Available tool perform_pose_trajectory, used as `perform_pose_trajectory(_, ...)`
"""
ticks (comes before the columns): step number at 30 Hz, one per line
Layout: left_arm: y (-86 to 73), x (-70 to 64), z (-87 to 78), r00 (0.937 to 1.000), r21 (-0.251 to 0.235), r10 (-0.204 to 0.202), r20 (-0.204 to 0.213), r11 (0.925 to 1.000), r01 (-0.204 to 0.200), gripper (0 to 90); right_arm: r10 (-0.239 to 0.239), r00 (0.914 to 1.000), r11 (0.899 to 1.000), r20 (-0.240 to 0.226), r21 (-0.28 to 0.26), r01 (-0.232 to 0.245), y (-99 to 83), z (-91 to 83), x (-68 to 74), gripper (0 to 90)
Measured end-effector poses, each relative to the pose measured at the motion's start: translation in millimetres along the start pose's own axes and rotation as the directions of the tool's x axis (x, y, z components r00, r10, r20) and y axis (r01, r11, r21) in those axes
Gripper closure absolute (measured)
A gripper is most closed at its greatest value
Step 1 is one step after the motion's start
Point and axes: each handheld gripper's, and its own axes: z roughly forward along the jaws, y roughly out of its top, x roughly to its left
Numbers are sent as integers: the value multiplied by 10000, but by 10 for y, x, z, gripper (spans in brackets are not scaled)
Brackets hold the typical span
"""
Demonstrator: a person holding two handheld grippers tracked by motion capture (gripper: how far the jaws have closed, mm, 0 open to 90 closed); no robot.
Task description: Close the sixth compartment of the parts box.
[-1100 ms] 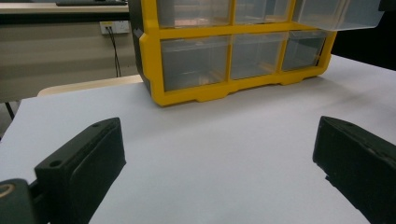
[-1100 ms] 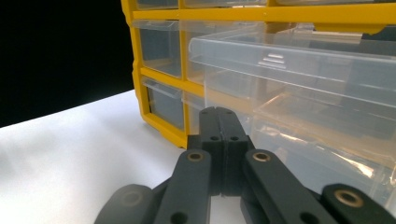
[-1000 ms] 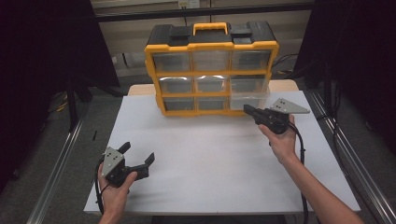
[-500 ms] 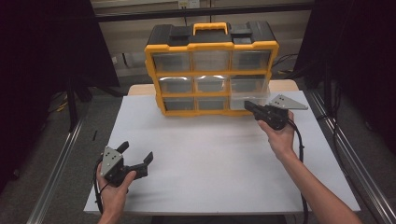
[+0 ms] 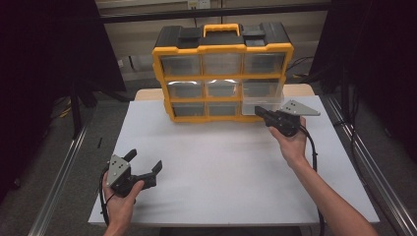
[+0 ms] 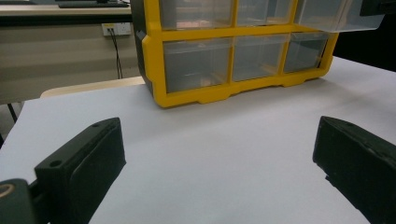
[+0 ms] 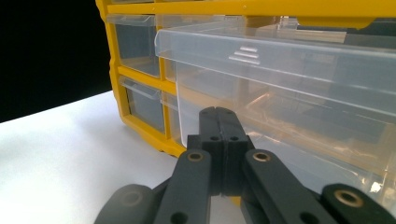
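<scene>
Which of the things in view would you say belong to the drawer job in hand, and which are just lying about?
In use:
- yellow organizer cabinet
- clear drawer, middle row on the right, pulled partly out
- right gripper, shut, at that drawer's front

Standing by:
- left gripper, open, resting near the table's near edge
- white table
- wall socket and cables behind the cabinet

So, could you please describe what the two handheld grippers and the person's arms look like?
Both the left gripper and right gripper are black with blocky fingers, screw holes, a grey three-cornered plate on top and a trailing black cable. The forearms are bare, no sleeves showing.
</scene>
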Motion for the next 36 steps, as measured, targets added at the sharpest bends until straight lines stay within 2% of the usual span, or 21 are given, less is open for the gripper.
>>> perform_pose_trajectory(4,4,-8,-4,9999,114,54,-103,9999,-52,24,-35,10000,10000,-9,-78,35,-1,14,-3,900)
perform_pose_trajectory(5,2,3,-2,9998,82,183,-40,9998,-182,24,-67,10000,9999,-46,-90,66,-3,16,-6,900)
perform_pose_trajectory(15,6,-6,-3,9999,94,110,-129,9999,-109,24,-152,9998,9997,-94,-187,150,18,42,-4,900)
perform_pose_trajectory(16,4,-8,2,10000,45,33,23,10000,-33,24,-134,9998,9997,-131,-183,132,22,46,0,900)
perform_pose_trajectory(22,4,-11,4,9999,66,110,-27,9999,-110,24,-189,9996,9996,-200,-213,185,27,69,4,900)
perform_pose_trajectory(24,6,-12,-1,9995,75,283,-105,9996,-282,24,-274,9996,9994,-101,-207,272,31,73,1,900)
perform_pose_trajectory(27,6,-15,0,9996,109,294,8,9995,-294,24,-168,9998,9995,99,-264,171,36,76,-21,900)
perform_pose_trajectory(36,9,-15,0,9998,39,162,-139,9999,-161,24,-149,9999,9996,73,-247,151,39,89,-35,900)
